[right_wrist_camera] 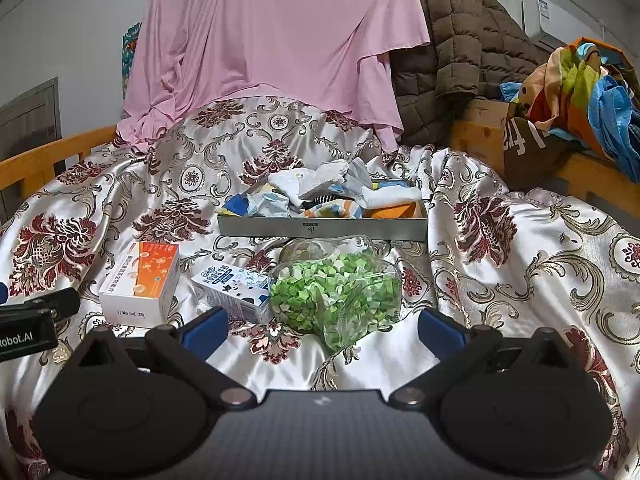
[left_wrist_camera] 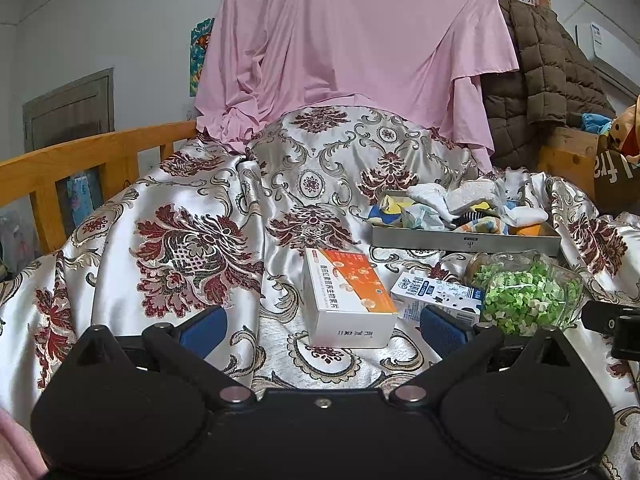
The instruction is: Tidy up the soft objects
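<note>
Holding both tools low over the bed, you have the left gripper with its blue fingers spread wide and nothing between them; the right gripper is the same, fingers wide apart and empty. Your left tool shows at the left edge of the right view, with "Robot.AI" readable on its side.

Just ahead of the left gripper sits a white-and-orange box with Chinese print, not readable at this size. Touching its right side is a small blue-and-white carton with a cow-patch pattern, lying flat, text too small to read. Right of that, directly ahead of the right gripper, a clear plastic bag of green and white bits leans against the carton.

Everything rests on a shiny satin bedspread with dark red floral and gold scroll print, bunched in folds.

Behind the bag is a shallow grey tray with a small dark logo on its front wall, unreadable. The soft objects, small white, striped, blue and orange cloth pieces that look like socks, are heaped inside it, some hanging over the rim.

Farther back, a pink sheet is draped high, a brown quilted jacket is beside it to the right, and colourful fabric is piled at far right. A wooden bed rail runs along the left.
</note>
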`<action>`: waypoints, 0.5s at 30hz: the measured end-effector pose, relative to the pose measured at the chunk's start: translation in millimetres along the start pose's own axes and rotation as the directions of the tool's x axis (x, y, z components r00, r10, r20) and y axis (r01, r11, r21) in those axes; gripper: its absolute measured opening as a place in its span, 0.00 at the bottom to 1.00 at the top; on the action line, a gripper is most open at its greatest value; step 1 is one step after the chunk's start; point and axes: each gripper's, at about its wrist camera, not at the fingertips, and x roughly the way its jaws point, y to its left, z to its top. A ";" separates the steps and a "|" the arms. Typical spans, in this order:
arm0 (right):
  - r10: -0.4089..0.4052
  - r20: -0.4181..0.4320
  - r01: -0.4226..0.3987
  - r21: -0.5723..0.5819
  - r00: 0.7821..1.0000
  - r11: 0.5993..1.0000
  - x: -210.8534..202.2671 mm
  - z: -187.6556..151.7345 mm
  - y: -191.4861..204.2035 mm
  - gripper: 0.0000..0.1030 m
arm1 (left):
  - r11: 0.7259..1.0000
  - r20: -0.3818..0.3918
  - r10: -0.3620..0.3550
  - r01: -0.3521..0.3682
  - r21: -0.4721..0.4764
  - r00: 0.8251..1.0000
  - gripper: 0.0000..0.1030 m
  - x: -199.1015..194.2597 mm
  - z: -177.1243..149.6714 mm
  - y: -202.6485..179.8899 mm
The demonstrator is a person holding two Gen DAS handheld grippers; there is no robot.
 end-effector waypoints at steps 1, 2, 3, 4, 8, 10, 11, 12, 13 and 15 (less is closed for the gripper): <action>0.000 0.000 0.000 0.000 1.000 1.000 0.0 0.0 0.0 1.00 | 1.000 0.000 0.000 0.000 -0.001 1.000 0.99 0.3 -0.3 1.4; 0.000 0.000 0.000 0.000 1.000 1.000 0.0 0.0 0.0 1.00 | 1.000 -0.001 0.005 -0.005 -0.002 1.000 0.99 0.7 -1.0 1.8; 0.000 0.000 0.000 0.000 1.000 1.000 0.0 0.1 0.0 1.00 | 1.000 -0.001 0.013 -0.013 -0.002 1.000 0.99 0.6 -0.7 -0.2; 0.000 0.000 0.000 0.000 1.000 1.000 0.0 0.0 -0.1 1.00 | 1.000 -0.004 0.020 -0.020 -0.003 1.000 0.99 1.1 -1.0 -0.2; 0.000 -0.001 0.000 0.001 1.000 1.000 -0.1 0.1 -0.1 1.00 | 0.999 -0.027 0.042 -0.042 -0.004 0.999 0.99 3.9 -1.4 -0.1; 0.000 -0.001 0.000 0.000 1.000 1.000 0.0 0.2 -0.2 1.00 | 0.999 -0.025 0.039 -0.038 0.002 0.999 0.99 3.3 -1.5 -0.7; 0.000 -0.001 0.000 0.000 1.000 1.000 0.1 0.2 -0.1 1.00 | 1.000 -0.022 0.031 -0.031 0.005 0.999 0.99 2.7 -1.5 -0.8; 0.000 -0.001 0.000 0.000 1.000 1.000 -0.1 0.4 -0.2 1.00 | 1.000 -0.018 0.022 -0.022 0.009 1.000 0.99 2.0 -1.6 -1.0; 0.001 -0.002 -0.001 -0.001 1.000 1.000 0.1 0.2 -0.2 1.00 | 1.000 -0.016 0.014 -0.014 0.015 1.000 0.99 1.4 -1.5 -1.8; 0.000 -0.003 0.000 -0.001 1.000 1.000 0.0 -0.9 0.7 1.00 | 1.000 -0.011 0.007 -0.007 0.027 1.000 0.99 0.5 -1.1 -4.9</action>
